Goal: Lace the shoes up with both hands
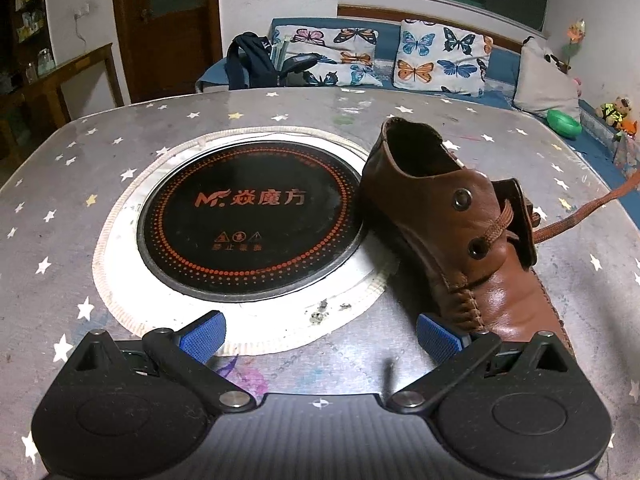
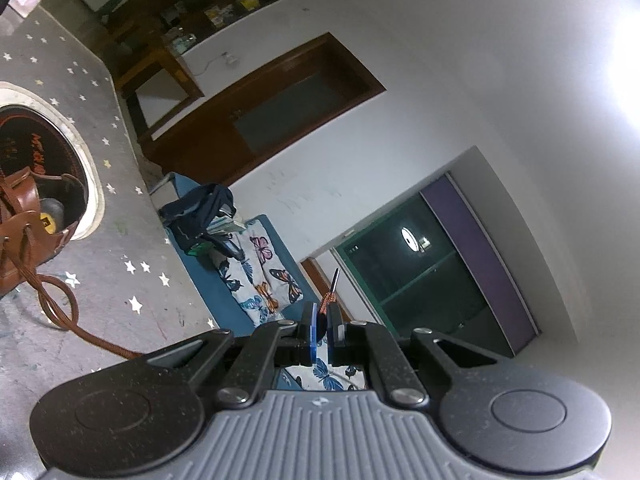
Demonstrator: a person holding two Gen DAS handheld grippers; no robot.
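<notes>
"MF 焱魔方" on cooktop (image 1: 250,220)

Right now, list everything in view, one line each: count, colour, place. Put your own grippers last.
shoe: one, brown leather, on the table right of the hob.
lace: one, brown, runs from the shoe across the table to the right hand-held gripper.
hob: one, black round plate with orange print, set in the table's middle.
table: one, grey with stars.
cushions: two, butterfly print, on the blue sofa behind the table.
bag: one, dark, on the sofa's left end.
door: one, brown, back wall.
left hand-held gripper: open, holds nothing, near the shoe's toe.
right hand-held gripper: shut on the lace tip.
</notes>
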